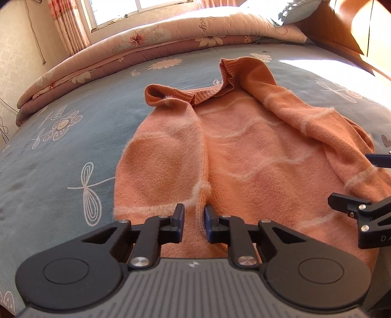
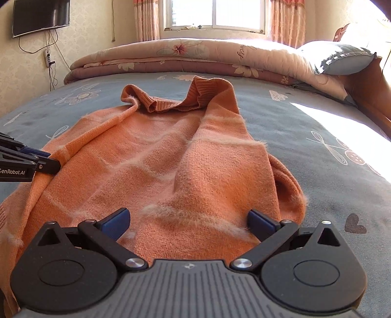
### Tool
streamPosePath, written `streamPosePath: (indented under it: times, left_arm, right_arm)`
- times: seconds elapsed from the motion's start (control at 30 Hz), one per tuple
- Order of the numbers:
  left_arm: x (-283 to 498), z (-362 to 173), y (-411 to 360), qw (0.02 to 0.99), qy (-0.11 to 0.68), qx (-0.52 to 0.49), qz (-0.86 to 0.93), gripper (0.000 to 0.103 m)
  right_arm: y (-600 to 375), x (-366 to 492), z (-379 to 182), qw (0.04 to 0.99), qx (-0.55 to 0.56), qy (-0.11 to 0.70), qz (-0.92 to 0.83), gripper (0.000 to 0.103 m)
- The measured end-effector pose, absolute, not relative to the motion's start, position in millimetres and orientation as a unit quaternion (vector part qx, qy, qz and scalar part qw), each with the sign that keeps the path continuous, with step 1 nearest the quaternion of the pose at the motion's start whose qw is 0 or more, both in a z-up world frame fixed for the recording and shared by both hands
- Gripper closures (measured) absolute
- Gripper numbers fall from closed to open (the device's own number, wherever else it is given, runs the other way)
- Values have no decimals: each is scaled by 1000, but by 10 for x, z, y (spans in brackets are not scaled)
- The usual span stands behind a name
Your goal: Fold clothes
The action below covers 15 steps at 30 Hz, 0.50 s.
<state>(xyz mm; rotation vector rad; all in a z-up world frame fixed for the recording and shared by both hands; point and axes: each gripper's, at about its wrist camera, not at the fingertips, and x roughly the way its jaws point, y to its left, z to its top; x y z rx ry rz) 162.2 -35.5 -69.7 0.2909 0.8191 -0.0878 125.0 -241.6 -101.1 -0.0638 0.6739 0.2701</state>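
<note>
— Where's the sweater?

— The orange sweater (image 2: 171, 159) lies on the blue flowered bedsheet (image 2: 305, 127), both sleeves folded in over its body.

— And the tongs?

— The left gripper (image 1: 194, 216) is narrowed around a sleeve's edge; pinching it, I think. The right gripper (image 2: 188, 220) is spread wide above the other sleeve. A folded quilt (image 2: 195, 56) lies beyond.

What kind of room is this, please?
Most likely a bedroom: a bed with a folded quilt and pillow, and a television on the wall.
</note>
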Motion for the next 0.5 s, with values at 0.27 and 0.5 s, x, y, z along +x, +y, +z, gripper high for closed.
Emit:
streamPosePath:
  times: [0.27, 0.5]
  left_arm:
    - [1846, -836, -460, 877, 435, 199, -40, 91]
    - [1874, -524, -217, 883, 417, 214, -33, 96]
  right_arm:
    - [-2425, 1246, -1005, 934, -34, 330, 130, 0]
    - [-2528, 1243, -949, 939, -5, 325, 114, 0]
